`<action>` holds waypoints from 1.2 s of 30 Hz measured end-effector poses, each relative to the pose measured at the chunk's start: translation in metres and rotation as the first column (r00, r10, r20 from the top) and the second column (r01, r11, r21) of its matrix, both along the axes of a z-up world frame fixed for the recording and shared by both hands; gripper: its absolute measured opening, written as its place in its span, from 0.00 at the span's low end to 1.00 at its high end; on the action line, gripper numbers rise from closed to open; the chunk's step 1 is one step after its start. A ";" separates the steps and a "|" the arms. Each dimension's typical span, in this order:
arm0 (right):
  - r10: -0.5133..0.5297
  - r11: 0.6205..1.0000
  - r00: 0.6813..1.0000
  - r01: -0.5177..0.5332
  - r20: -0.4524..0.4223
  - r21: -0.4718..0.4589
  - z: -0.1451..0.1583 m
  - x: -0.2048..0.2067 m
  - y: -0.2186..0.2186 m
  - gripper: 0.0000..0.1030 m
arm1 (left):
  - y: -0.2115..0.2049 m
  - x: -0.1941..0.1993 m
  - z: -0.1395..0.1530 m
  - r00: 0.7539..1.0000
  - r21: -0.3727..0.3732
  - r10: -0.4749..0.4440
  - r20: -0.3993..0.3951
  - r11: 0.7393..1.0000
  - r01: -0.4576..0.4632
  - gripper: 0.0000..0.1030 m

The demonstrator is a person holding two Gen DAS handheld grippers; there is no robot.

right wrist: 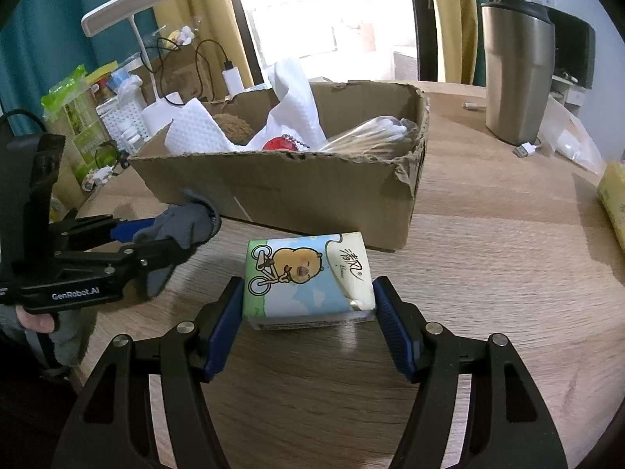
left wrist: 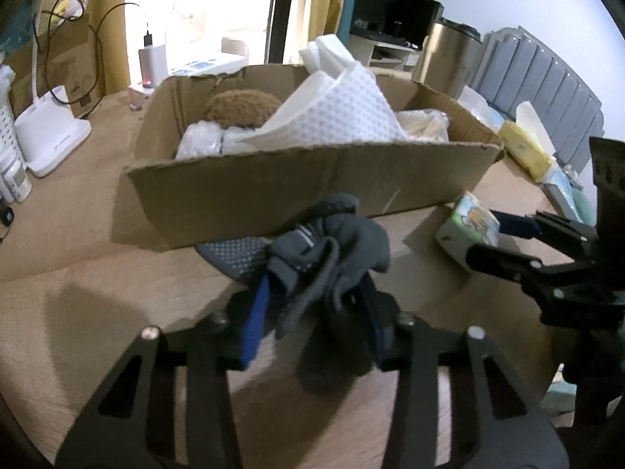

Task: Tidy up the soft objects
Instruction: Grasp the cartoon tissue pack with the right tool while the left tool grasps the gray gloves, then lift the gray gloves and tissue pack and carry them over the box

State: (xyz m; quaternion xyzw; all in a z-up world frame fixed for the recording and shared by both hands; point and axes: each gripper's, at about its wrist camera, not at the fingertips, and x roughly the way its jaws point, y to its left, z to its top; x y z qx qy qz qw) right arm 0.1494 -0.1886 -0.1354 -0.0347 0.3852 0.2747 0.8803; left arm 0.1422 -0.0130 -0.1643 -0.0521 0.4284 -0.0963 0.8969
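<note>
Box (right wrist: 312,191) with white foam sheets (right wrist: 203,133), brown plush (left wrist: 242,103).

My left gripper (left wrist: 312,308) is clamped on a bunched grey sock (left wrist: 332,250), held level just short of the cardboard box (left wrist: 312,183). My right gripper (right wrist: 308,312), right of it before the same box, squeezes a tissue pack (right wrist: 306,277) between blue pads.

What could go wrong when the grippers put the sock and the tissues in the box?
The bunched grey sock droops loosely from the left gripper, so it might slip. The soft cartoon-printed tissue pack in the right gripper could get squashed. The torn cardboard box already looks crowded, so white dimpled foam sheets may block them.
</note>
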 end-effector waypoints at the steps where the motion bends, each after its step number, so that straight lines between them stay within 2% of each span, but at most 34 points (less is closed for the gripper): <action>1: -0.002 1.000 1.000 0.002 0.002 -0.004 0.000 0.000 0.000 0.67 | 0.002 -0.001 0.000 1.000 -0.010 0.000 0.000 1.000 0.000 0.34; 12: -0.043 0.998 0.999 0.045 0.029 -0.053 -0.002 -0.005 0.003 0.67 | 0.013 -0.022 0.005 0.999 -0.041 -0.011 0.035 0.999 0.013 0.25; 20: -0.063 0.996 0.998 0.064 0.015 -0.069 0.000 -0.010 0.001 0.67 | 0.032 -0.045 0.028 0.995 -0.065 0.020 0.097 0.998 -0.014 0.24; 28: -0.075 0.995 0.994 0.079 0.076 -0.053 0.023 -0.015 -0.008 0.67 | 0.043 -0.051 0.055 0.978 -0.119 0.059 0.198 0.992 -0.036 0.24; 36: -0.086 0.995 0.988 0.091 0.127 -0.037 0.045 -0.018 -0.017 0.67 | 0.046 -0.050 0.084 0.958 -0.104 0.057 0.281 0.994 -0.028 0.24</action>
